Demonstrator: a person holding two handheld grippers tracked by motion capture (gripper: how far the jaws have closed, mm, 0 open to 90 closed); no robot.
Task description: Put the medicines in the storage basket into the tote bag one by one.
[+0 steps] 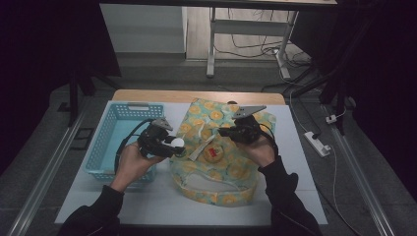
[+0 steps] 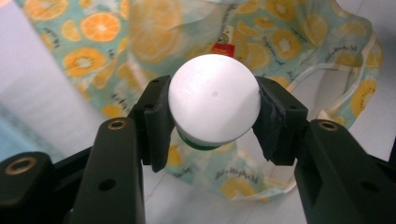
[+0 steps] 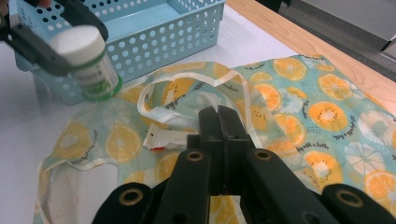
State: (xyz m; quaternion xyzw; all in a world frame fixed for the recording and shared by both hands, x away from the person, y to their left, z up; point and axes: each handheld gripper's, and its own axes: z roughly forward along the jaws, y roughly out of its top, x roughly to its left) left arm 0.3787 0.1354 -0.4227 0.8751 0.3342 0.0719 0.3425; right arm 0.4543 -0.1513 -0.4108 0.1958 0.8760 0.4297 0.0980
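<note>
A dim room surrounded the scene, with grey floor, a metal-legged bench frame behind and a white power strip (image 1: 317, 143) lying on the floor to the right. The white tabletop (image 1: 162, 196), edged with a wooden strip along its far side, carried everything; bare white surface lay along its near edge and at its right side. A large fabric bag printed with orange slices on pale teal (image 1: 231, 169) sprawled across the middle, its handle loops lying open toward the near edge and a small red-marked packet (image 1: 212, 154) lying in its folds. A light blue perforated plastic basket (image 1: 110, 132) stood on the left part of the tabletop, close beside the bag's left edge. The left gripper (image 1: 173, 145) hovered between basket and bag, its fingers (image 2: 154, 123) clamped on the sides of a small white-capped bottle with a green label (image 2: 214, 100), held above the bag's left edge. The right gripper (image 1: 227, 132) hung over the middle of the bag, its fingers (image 3: 219, 140) pressed together, apparently with a fold of the fabric between them, though that could not be told for sure.
</note>
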